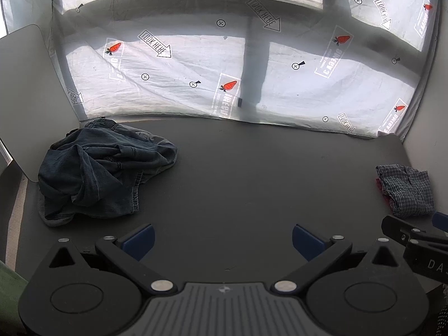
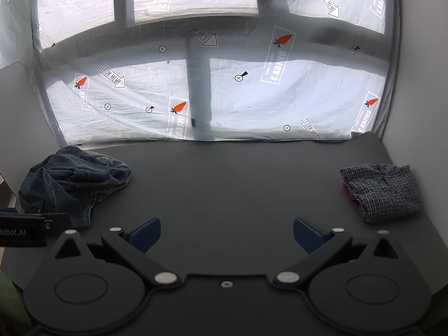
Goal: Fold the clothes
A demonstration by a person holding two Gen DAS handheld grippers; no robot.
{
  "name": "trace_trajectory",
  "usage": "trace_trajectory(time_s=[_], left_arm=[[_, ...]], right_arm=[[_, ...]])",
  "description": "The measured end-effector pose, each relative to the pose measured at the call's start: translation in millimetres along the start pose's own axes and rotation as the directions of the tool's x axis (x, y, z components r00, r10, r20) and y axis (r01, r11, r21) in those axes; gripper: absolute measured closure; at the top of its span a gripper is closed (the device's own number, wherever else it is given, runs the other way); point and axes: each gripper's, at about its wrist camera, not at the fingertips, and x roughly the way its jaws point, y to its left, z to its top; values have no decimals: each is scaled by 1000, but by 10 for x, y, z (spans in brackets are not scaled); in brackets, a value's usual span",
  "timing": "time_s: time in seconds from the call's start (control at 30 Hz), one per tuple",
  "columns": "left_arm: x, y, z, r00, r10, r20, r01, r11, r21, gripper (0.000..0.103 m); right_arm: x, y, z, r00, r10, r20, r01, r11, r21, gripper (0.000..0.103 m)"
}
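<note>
1. Left gripper [image 1: 223, 240]: jaws spread wide, nothing between the blue pads, hanging above the dark table [image 1: 252, 184] near its front edge.
2. Right gripper [image 2: 227, 234]: also spread wide and empty, over the same table, just beside the left one. Its black body cuts into the right edge of the left wrist view.
3. Jeans [image 1: 103, 168]: dark denim in a crumpled heap at the table's back left, close to the printed plastic sheet [image 1: 308, 92] hung behind. Well apart from both grippers.
4. Checked garment [image 2: 383, 190]: small, looks already folded, at the right side of the table. A strip of red shows under its left edge, likely another folded piece; can't confirm.
5. Handling, jeans: probably heavy and fairly stiff for cloth, thick seams, won't slip much. Will sag and drag if lifted by one point, so likely needs both grippers.
6. Where to grab: waistband looks to be at the back top of the heap, where a band with stitching shows. Best bet is pinching it at two corners, or a leg hem edge at the front. Avoid the bunched middle.
7. Hard to tell: legs are twisted together, so can't say which is which, or whether it's inside out. The underside of the heap is hidden.
8. Cut off: a grey panel [image 1: 25, 98] at left and something green at the bottom left corner; neither can be identified. Fisheye bends the edges.
</note>
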Motion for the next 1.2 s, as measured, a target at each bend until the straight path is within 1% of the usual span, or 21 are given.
trace_trajectory(time_s=[0.07,0.13,0.23,0.3,0.4,0.47,0.5,0.53,0.63,0.7,0.73,0.8,0.87,0.97,1.03,1.13,1.2], left_arm=[[8,-17,6,1000,-12,20,13,1000,-13,0],[-8,-43,-7,997,-28,69,31,999,-36,0],[-14,-76,-19,991,-20,133,29,998,-62,0],[11,-77,-25,988,-5,151,16,997,-75,0],[70,-23,-37,984,28,175,-8,994,-111,0],[146,68,-42,986,39,160,-16,990,-142,0],[192,126,-42,988,40,148,-17,988,-156,0],[242,209,-43,990,35,135,-12,986,-168,0],[409,491,-28,992,41,117,-18,981,-191,2],[514,655,12,990,67,121,-44,982,-185,9],[592,769,47,990,80,120,-59,983,-175,10],[726,963,105,989,95,117,-76,984,-159,19],[894,1228,179,990,99,105,-81,983,-164,22],[1136,1631,261,990,111,90,-91,975,-201,23],[1283,1854,316,986,141,89,-119,970,-214,23],[1605,2226,421,979,195,58,-180,962,-207,23],[1842,2472,461,980,198,32,-187,958,-216,23]], right_arm=[[42,-39,0,1000,8,1,-8,1000,13,1],[112,-93,-4,1000,17,4,-17,999,38,1],[243,-148,-22,1000,20,8,-21,998,63,2],[319,-174,-56,999,41,34,-43,997,65,3],[458,-158,-116,996,76,53,-77,997,22,4],[580,-105,-132,996,77,46,-77,997,0,5],[644,-71,-124,997,78,30,-78,997,-1,7],[705,-25,-108,996,83,16,-83,997,2,10],[835,141,-51,995,101,5,-102,995,11,10],[923,310,2,996,94,3,-94,996,-8,10],[976,414,33,996,90,1,-90,996,-20,11],[1076,602,95,996,88,-1,-88,996,-24,11],[1215,823,161,995,95,-15,-96,995,-18,12],[1431,1183,244,993,110,-33,-111,994,-14,13],[1552,1414,287,993,113,-46,-114,993,-17,13],[1723,1726,320,992,105,-65,-107,994,-26,13],[1835,1881,320,992,89,-88,-91,995,-26,13]])
